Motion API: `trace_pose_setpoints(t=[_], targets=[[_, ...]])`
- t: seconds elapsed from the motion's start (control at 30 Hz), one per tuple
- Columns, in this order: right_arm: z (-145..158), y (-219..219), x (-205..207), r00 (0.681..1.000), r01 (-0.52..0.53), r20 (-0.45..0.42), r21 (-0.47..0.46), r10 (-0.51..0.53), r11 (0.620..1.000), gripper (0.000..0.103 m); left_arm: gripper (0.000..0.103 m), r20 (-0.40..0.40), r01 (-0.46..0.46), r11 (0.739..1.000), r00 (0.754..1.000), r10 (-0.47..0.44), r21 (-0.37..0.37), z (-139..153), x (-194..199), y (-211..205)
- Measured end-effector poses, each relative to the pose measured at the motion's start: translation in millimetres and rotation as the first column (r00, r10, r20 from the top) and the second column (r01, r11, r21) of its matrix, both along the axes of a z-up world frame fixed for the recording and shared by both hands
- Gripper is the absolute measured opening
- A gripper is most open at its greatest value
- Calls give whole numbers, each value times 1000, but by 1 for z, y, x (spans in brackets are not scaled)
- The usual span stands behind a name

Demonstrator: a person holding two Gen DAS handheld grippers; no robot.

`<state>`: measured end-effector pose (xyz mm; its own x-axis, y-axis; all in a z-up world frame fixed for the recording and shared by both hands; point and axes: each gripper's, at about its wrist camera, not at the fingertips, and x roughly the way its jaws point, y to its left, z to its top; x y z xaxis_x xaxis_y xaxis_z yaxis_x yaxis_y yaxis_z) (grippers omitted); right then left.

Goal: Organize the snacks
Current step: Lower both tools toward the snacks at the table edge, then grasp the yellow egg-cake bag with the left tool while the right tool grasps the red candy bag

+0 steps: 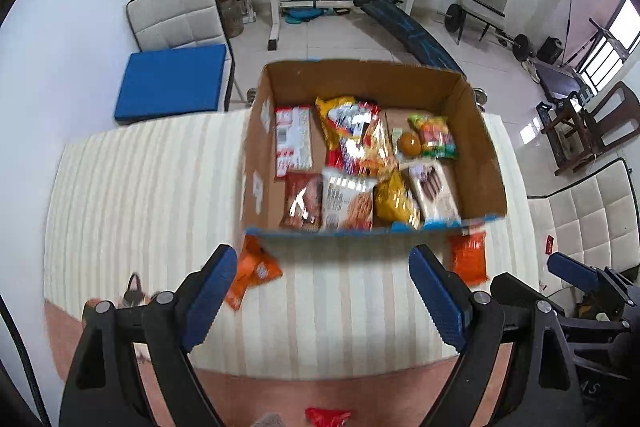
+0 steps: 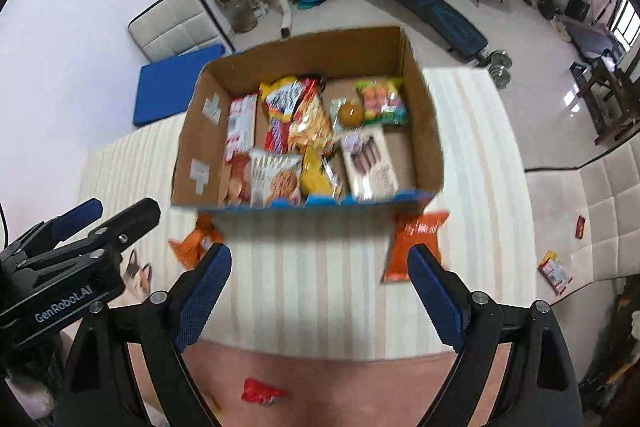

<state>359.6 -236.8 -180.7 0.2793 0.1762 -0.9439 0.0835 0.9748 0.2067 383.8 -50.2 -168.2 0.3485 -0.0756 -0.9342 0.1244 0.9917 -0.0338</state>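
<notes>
The cardboard box (image 1: 372, 147) sits on the striped bench (image 1: 160, 187), packed with glossy crinkled snack packets, while two orange packets lie outside just before its near wall: one (image 1: 250, 273) left, tilted, one (image 2: 416, 247) right, long axis pointing away. The left gripper (image 1: 324, 295) and right gripper (image 2: 320, 291) both hover above, fingers spread wide and empty. Each orange packet lies beside the nearer hand's fingers, so either could be taken next.

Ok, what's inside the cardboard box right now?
The cardboard box holds snack packets and an orange round item. Anything beneath the overlapping packets is hidden.
</notes>
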Motion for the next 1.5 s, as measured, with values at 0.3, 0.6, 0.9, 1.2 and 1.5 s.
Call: trace_pose_setpoints(t=[0.3,0.6,0.9,1.2,1.5], targets=[[-86,54,-72,951,-166,-248,97,185,981,92,88,-198,-104,991,973,119,87,-77,-89,54],[-169,122,-114,823,-361,-421,128,381,924,92,88,-403,-364,929,842,357,63,-143,-173,132],[-220,162,-140,722,-461,-514,141,463,876,92,88,-597,-611,791,649,472,-38,-196,-233,178],[-243,177,-146,684,-467,-557,163,471,869,92,88,-705,-809,582,463,538,-88,-250,-256,208],[-259,177,-148,683,-428,-583,168,440,888,86,60,-676,-781,622,488,553,-55,-257,-245,200]])
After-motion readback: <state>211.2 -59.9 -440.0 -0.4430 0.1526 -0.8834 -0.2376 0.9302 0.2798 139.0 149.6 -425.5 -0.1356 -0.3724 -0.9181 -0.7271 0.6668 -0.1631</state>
